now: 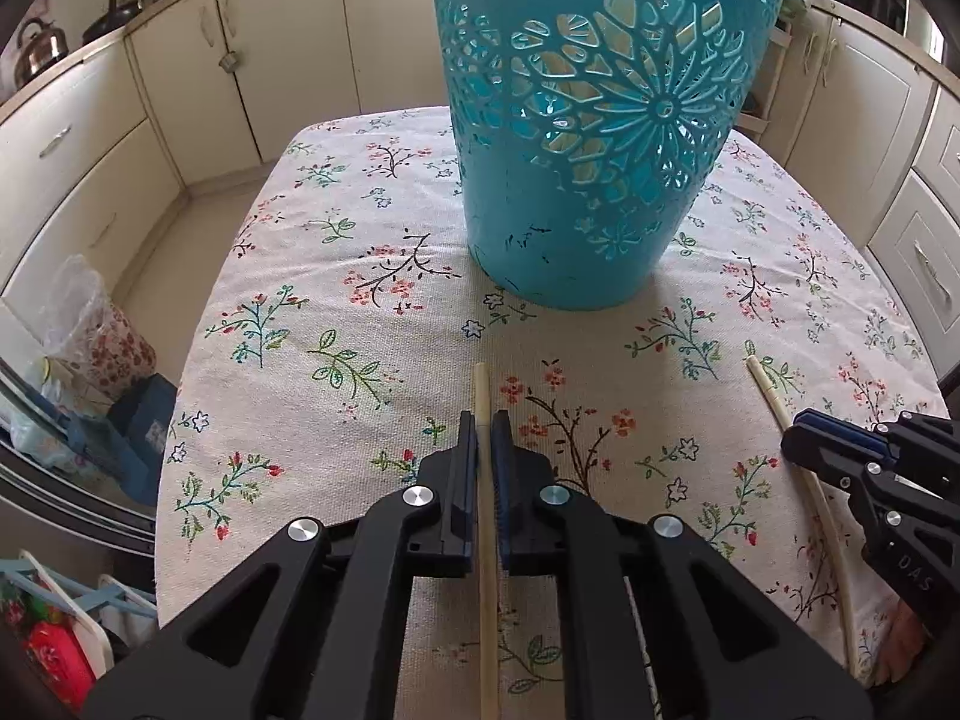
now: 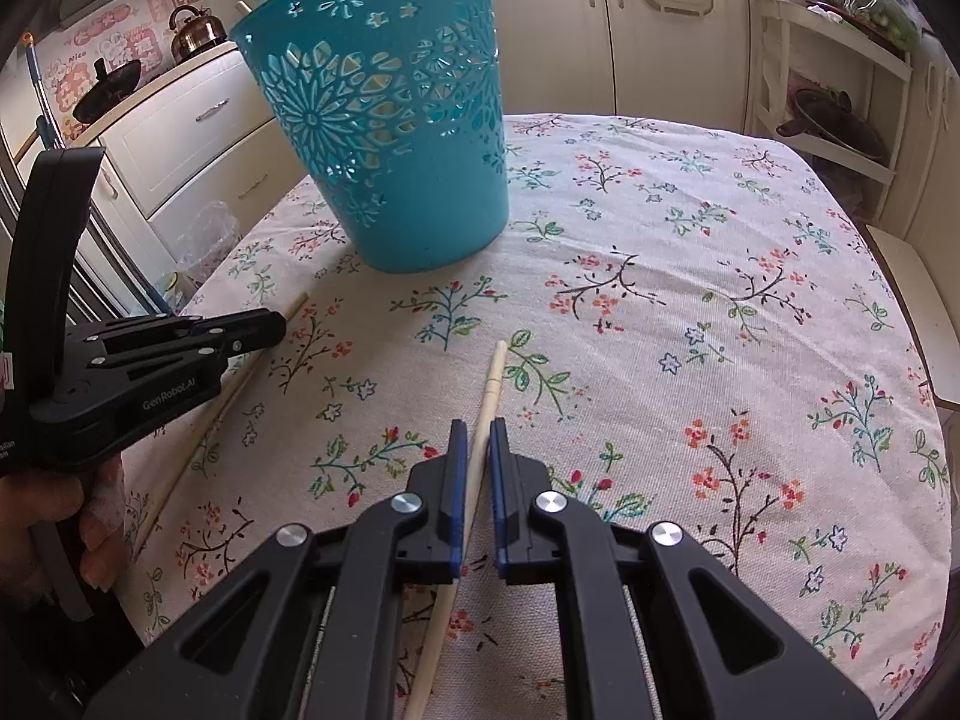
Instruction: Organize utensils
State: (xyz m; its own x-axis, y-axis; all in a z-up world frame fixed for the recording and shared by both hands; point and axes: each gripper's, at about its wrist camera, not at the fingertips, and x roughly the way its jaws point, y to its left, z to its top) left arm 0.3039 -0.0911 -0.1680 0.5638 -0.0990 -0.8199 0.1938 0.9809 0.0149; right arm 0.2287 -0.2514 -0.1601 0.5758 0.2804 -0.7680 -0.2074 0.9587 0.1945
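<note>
- The left tongs (image 1: pixel 483 420) stood over a pale chopstick (image 1: pixel 485 480) lying flat on the counter (image 1: pixel 300 300), which wore a flowered cloth. The jaws were narrow, one on each side of the stick; whether they already pinched it could not be told.
- That left chopstick's long axis ran straight along the tongs' own line, its far end poking out just past the fingertips toward the teal openwork basket (image 1: pixel 600 138).
- The basket stood upright ahead of the left tongs and a little to their right. Pale sticks showed through its cut-outs, so some utensils seemed to be stowed already.
- The right tongs (image 2: pixel 478 426) straddled a second chopstick (image 2: pixel 489 396), with a clear gap at the right-hand jaw, so no grip seemed made yet.
- This second stick lay slightly askew to the right tongs, its far end leaning rightward, while the basket (image 2: pixel 396 138) stood ahead and to their left.
- Each stick lay nearest its own hand. The left hand looked nearer the basket, so it would likely lift and drop first.
</note>
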